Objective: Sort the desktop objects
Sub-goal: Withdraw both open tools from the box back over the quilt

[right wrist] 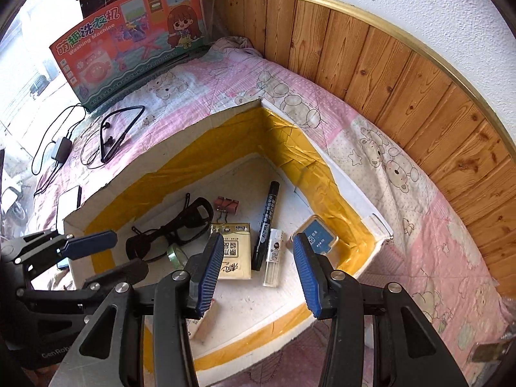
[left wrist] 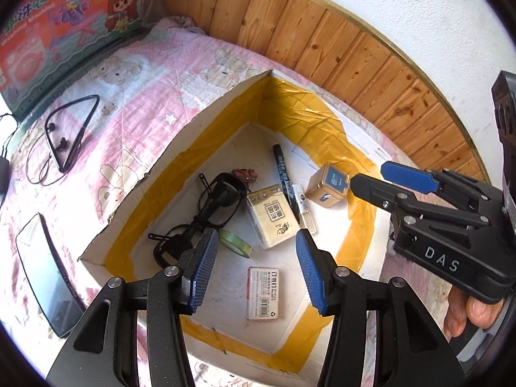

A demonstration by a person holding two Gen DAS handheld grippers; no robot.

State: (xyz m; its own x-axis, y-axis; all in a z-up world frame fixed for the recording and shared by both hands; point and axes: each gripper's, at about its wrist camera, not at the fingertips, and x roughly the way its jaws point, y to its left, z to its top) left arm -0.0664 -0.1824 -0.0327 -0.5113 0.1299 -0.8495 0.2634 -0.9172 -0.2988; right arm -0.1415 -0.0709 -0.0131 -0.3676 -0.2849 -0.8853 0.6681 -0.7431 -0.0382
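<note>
A white box (left wrist: 154,174) lined with yellow tape holds black glasses (left wrist: 206,213), a tissue pack (left wrist: 271,216), a black marker (left wrist: 283,174), a white tube (left wrist: 304,206), a gold tin (left wrist: 327,185), a staple box (left wrist: 266,293), a green tape roll (left wrist: 233,242) and a red clip (left wrist: 245,174). My left gripper (left wrist: 254,271) is open and empty above the box. My right gripper (right wrist: 258,277) is open and empty over the box too (right wrist: 106,206), with the tin (right wrist: 317,237) just beyond its right finger. It also shows in the left wrist view (left wrist: 377,179).
A pink quilt (left wrist: 135,90) covers the surface. A neckband earphone (left wrist: 71,132) and a phone (left wrist: 48,274) lie left of the box. A toy carton (right wrist: 129,38) stands at the back left. A wooden wall panel (right wrist: 403,74) runs behind.
</note>
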